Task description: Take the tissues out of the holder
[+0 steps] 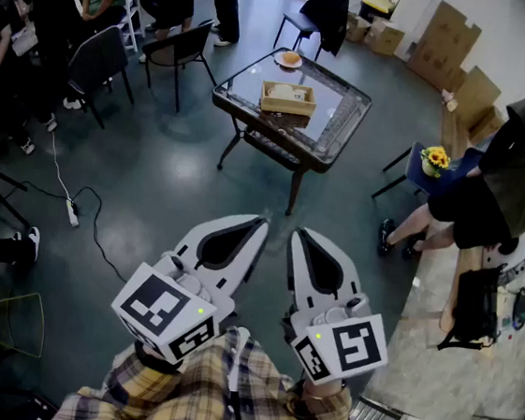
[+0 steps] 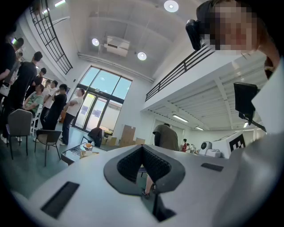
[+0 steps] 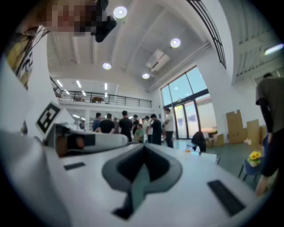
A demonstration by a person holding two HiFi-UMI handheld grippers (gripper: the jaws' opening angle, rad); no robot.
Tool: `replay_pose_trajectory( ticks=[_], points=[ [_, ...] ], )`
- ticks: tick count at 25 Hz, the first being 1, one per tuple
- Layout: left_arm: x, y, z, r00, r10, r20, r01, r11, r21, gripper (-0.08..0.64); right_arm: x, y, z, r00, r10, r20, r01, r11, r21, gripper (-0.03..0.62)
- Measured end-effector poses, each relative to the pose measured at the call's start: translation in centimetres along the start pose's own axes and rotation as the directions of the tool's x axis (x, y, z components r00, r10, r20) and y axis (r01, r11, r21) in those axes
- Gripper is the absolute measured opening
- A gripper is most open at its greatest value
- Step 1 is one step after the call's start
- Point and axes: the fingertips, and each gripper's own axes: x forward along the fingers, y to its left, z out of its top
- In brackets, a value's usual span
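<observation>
Left gripper [image 1: 261, 222] and right gripper [image 1: 297, 233], fingers together, hang far from holder [image 1: 288, 104].

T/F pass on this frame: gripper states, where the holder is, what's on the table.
1. Left gripper and right gripper are both shut, with nothing between the jaws. True.
2. The holder sits on the table. True.
3. The right gripper touches the holder. False: both grippers are held close to the person, well short of the table.
4. Yellow flowers stand on the table. False: the flowers are on a blue chair to the right of it.
</observation>
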Motion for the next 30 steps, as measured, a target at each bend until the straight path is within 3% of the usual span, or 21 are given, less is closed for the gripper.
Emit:
replay_pose_trajectory(
  ticks=[30],
  points=[
    [3.0,0.1,-1.0,0.999,0.047,0.004,-0.047,0.999,0.001,0.014,-0.4,-3.9,-0.4,1.0,0.015,0.01,-0.015,1.0,0.017,0.009]
  ],
)
